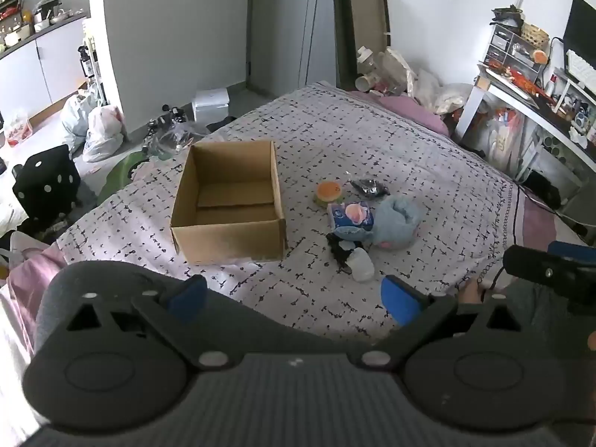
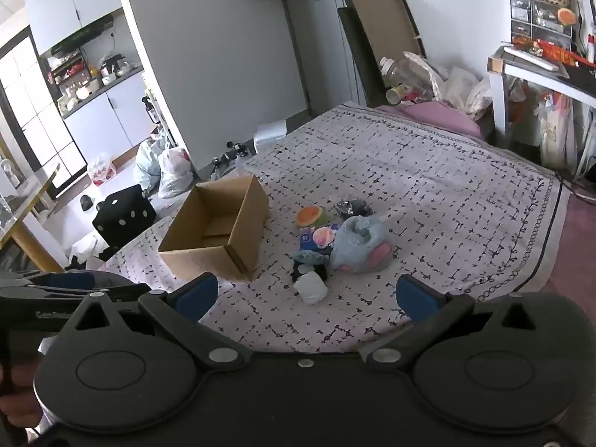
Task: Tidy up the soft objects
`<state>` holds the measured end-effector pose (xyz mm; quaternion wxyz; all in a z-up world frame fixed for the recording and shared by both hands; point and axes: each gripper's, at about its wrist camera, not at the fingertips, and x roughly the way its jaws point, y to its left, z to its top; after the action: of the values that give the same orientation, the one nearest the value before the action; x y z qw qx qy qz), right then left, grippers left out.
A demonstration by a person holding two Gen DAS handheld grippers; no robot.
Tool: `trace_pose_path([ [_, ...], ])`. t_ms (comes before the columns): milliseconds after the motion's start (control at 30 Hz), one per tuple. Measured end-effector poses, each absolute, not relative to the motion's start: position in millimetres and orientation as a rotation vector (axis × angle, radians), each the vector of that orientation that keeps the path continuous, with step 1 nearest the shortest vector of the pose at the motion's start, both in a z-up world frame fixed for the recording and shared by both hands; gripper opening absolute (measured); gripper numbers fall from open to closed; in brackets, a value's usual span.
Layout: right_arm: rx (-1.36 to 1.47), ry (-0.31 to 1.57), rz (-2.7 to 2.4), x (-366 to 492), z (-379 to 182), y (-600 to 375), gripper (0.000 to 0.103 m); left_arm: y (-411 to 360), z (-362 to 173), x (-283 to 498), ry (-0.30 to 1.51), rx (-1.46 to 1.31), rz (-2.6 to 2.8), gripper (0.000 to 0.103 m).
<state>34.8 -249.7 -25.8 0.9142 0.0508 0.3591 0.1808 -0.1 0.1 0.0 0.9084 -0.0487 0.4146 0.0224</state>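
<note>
An open, empty cardboard box (image 1: 227, 201) (image 2: 219, 236) sits on the patterned bed cover. Right of it lies a pile of soft things: an orange burger-shaped toy (image 1: 328, 193) (image 2: 312, 216), a blue plush with pink patches (image 1: 395, 223) (image 2: 359, 246), a blue packet with a pink toy on it (image 1: 350, 218) (image 2: 318, 238), a dark crinkly bag (image 1: 368, 186) (image 2: 352, 206) and a white soft lump (image 1: 361, 264) (image 2: 311, 287) nearest me. My left gripper (image 1: 294, 298) and right gripper (image 2: 307, 296) are both open and empty, held above the bed's near edge.
The bed cover (image 1: 372, 130) has a pink sheet edge on the right (image 2: 573, 253). A black dotted cube (image 1: 46, 182) and plastic bags (image 1: 100, 130) lie on the floor left. A cluttered desk (image 1: 529, 97) stands right. Bottles and bags sit at the bed's far end (image 2: 417, 74).
</note>
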Motion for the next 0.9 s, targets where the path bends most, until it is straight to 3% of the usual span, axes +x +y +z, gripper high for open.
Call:
trace_pose_path([
  [900,0.054,0.721,0.355,22,-18,-241,0.103,15,17,-15,0.825,-0.116,0.060,0.099],
])
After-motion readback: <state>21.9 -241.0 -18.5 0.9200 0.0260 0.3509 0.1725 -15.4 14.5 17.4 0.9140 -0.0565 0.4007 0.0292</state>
